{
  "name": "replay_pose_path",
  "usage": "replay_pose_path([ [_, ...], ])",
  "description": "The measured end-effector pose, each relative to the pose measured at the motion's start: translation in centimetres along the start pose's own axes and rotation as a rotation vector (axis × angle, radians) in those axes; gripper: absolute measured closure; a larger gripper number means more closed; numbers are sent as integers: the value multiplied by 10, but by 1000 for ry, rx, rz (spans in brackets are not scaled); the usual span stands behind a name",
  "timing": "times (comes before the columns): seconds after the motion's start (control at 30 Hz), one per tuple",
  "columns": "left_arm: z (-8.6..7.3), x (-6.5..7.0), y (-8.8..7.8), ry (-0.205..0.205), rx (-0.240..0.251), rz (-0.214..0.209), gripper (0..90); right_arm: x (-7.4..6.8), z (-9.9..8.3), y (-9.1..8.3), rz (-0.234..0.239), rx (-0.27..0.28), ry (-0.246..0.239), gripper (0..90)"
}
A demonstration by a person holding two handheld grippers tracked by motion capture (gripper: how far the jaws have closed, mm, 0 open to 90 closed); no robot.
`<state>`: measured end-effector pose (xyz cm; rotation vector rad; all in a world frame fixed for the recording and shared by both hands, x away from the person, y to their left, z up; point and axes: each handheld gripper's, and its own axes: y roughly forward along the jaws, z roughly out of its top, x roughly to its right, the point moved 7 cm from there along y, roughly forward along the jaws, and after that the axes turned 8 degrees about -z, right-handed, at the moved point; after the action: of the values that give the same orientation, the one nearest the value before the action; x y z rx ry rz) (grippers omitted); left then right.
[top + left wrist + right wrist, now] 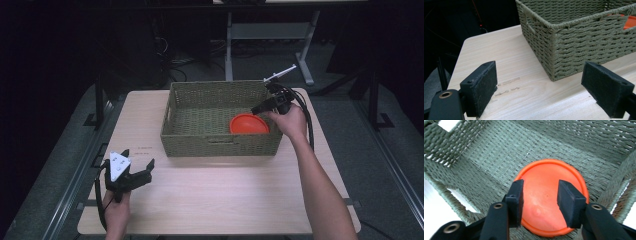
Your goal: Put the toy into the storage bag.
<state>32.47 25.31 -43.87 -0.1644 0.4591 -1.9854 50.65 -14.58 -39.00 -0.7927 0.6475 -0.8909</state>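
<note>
Right claw [260, 107] is hanging over the near-right corner of the basket [220, 145], reaching in from the right side; its jaws are standing apart above the plate [248, 124], nothing clamped between them. In the right gripper view the orange plate [550, 195] is lying flat on the woven basket floor [486, 165], tucked into a corner where two walls are meeting, and the right claw [540, 200] is framing the plate's middle with clear gaps on both sides, pads not pressing on it. Left claw [137, 167] is sitting at the near-left of the surface [225, 195], well apart from the basket, held by the left hand [116, 212]; its jaws are spread wide and holding nothing. In the left gripper view the left claw [540, 87] is pointing along the wood surface [524, 95] toward the basket's near corner [552, 60], and a sliver of orange plate [630, 22] is showing through the handle slot in the wall.
</note>
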Motion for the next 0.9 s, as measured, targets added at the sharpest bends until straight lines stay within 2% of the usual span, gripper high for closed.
replay_pose_path([
  [0.23, 0, -1, -2, -5, 7, 1, 128, -2, -6, -4, 21, 0, 14, 463],
  [0.53, -1, 1, -2, 4, -1, -1, 128, -2, -13, -14, 25, 5, 3, 417],
  [0.83, -1, -1, -2, -5, 6, 2, 128, -4, -21, -29, 49, 45, 6, 380],
  [0.9, -1, 0, -2, 0, -3, 1, 128, -4, -24, -33, 55, 59, -9, 374],
])
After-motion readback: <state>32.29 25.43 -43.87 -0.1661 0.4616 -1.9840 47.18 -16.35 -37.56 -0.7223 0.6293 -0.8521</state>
